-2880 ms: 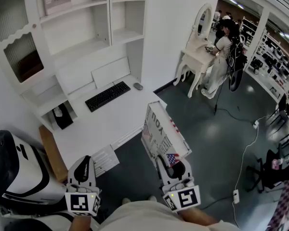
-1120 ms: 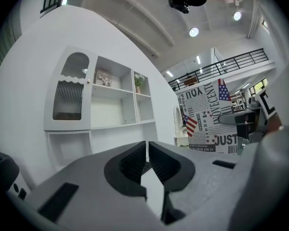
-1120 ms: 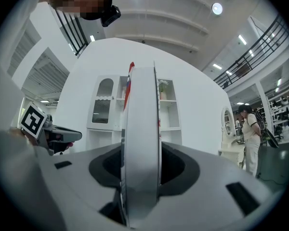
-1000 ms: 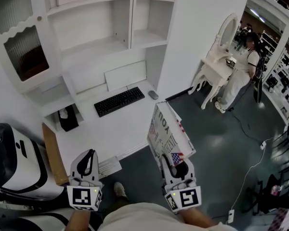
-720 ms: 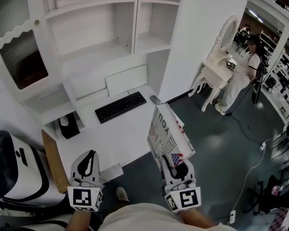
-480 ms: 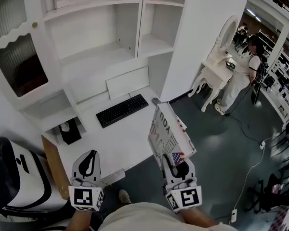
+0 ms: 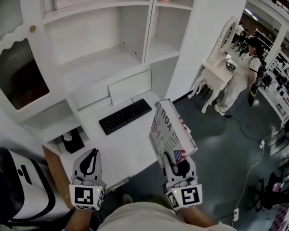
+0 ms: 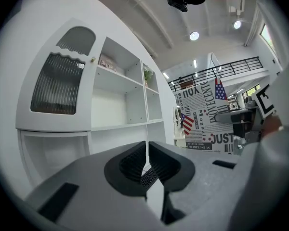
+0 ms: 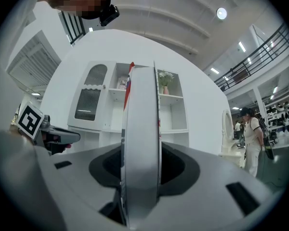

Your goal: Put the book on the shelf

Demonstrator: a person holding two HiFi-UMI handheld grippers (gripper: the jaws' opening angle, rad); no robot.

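Observation:
The book (image 7: 171, 131), white with newspaper print and a small flag, stands upright on its edge in my right gripper (image 7: 175, 161), over the desk's front right corner. In the right gripper view its spine (image 9: 140, 143) fills the space between the jaws, which press it from both sides. My left gripper (image 7: 90, 159) hangs over the desk's front edge with its pads together and nothing between them (image 8: 147, 153). The white shelf unit (image 7: 98, 57) rises behind the desk, its wide middle shelf bare. From the left gripper view the book (image 8: 207, 117) shows to the right.
On the white desk (image 7: 111, 143) lie a black keyboard (image 7: 125, 116), a white panel (image 7: 130, 86) leaning at the back, and a black box (image 7: 73, 141) in a side cubby. A white-and-black device (image 7: 14, 186) sits at lower left. A person (image 7: 243, 69) stands at a vanity table (image 7: 216, 57) at right.
Both grippers have moved forward toward the desk and shelves, which now look larger and nearer. The book stays gripped upright in the right gripper.

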